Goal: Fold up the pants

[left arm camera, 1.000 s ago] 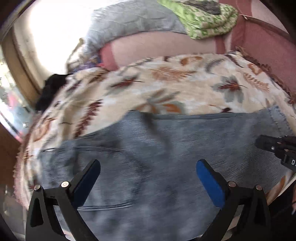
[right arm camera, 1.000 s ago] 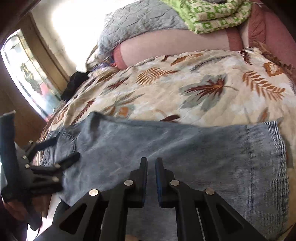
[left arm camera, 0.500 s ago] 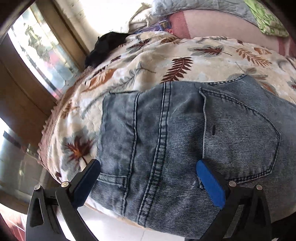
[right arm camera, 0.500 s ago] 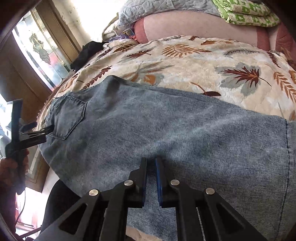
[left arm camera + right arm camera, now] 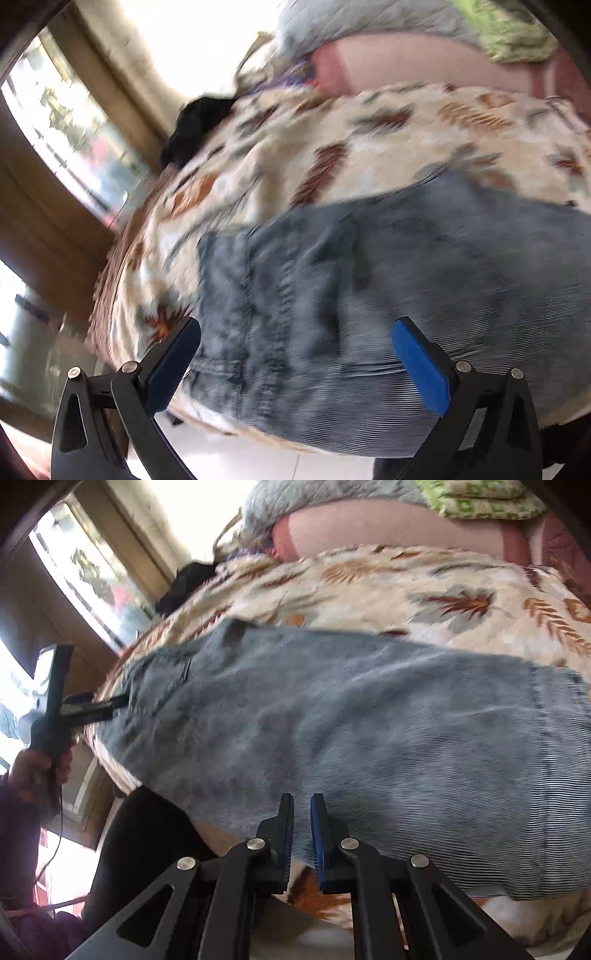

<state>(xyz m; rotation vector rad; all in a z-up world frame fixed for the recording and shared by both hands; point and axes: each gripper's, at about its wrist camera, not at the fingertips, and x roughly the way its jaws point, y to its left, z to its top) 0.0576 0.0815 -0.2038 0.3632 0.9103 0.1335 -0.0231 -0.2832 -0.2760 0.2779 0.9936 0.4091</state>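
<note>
Bed w/ leaf-print blanket by a window is being used as work surface; jeans are lying flat across it. Left gripper, jaws apart, is being hovered at the waistband end; right gripper, jaws together, empty, near the front edge. Waistband should be pinched squarely, layers aligned, before folding.

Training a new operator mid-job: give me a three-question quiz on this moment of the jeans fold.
1. True or false: the left gripper has its jaws wide apart.
2. What do the jeans lie on? A) a bare floor B) a leaf-print blanket C) a wooden table
3. What does the right gripper hold?

Key: 1 true; 2 B; 3 nothing, its jaws are shut and empty, at the near edge of the jeans.
</note>
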